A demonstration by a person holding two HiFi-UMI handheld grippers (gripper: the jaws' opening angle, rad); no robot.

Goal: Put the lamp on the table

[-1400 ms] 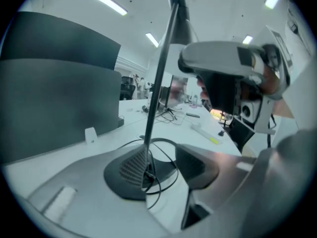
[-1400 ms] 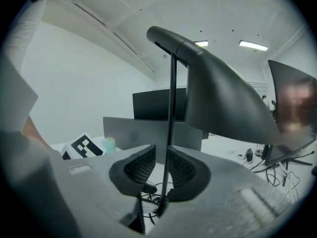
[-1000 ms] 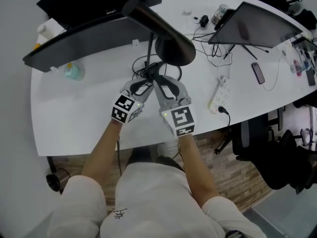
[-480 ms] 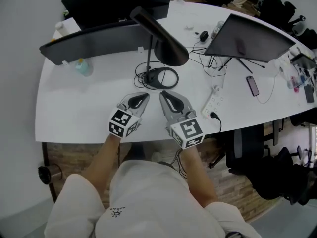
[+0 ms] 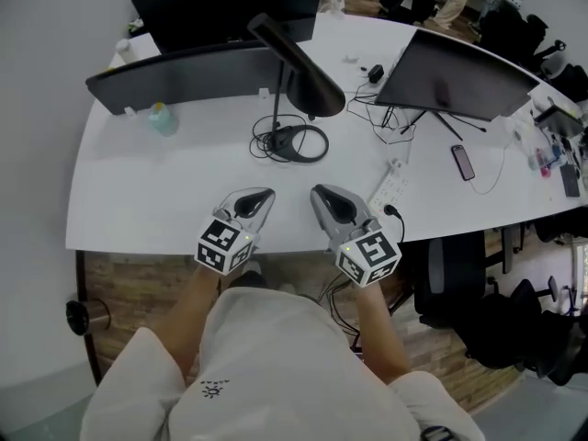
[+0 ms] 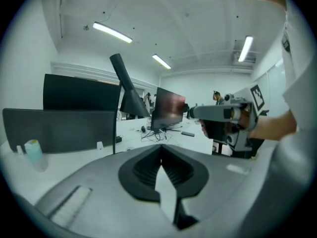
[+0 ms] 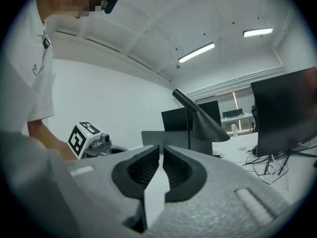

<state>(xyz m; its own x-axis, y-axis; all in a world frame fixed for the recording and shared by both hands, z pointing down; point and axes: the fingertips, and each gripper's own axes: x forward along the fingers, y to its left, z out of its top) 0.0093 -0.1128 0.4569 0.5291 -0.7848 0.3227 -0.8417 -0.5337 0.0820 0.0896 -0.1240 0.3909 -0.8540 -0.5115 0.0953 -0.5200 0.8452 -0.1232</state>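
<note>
The black lamp (image 5: 308, 79) stands upright on the white table (image 5: 138, 191), its ring base (image 5: 298, 142) behind both grippers; nothing touches it. My left gripper (image 5: 263, 195) hangs over the table's front edge, jaws shut and empty. My right gripper (image 5: 321, 192) sits beside it, also shut with nothing held. In the left gripper view the left gripper (image 6: 161, 148) points at the lamp (image 6: 125, 86), and the right gripper (image 6: 220, 113) shows at the right. In the right gripper view the right gripper (image 7: 161, 148) faces the lamp (image 7: 200, 119), with the left gripper (image 7: 91, 139) at the left.
Two dark monitors (image 5: 184, 76) stand behind the lamp and another (image 5: 459, 76) at the right. A white power strip (image 5: 390, 186), loose cables (image 5: 395, 118), a phone (image 5: 461, 162) and a small bottle (image 5: 162, 118) lie on the table. An office chair (image 5: 459, 274) stands at the right.
Both grippers have pulled back from the lamp's base to the table's front edge. The left jaws have closed. The lamp stays standing on the table.
</note>
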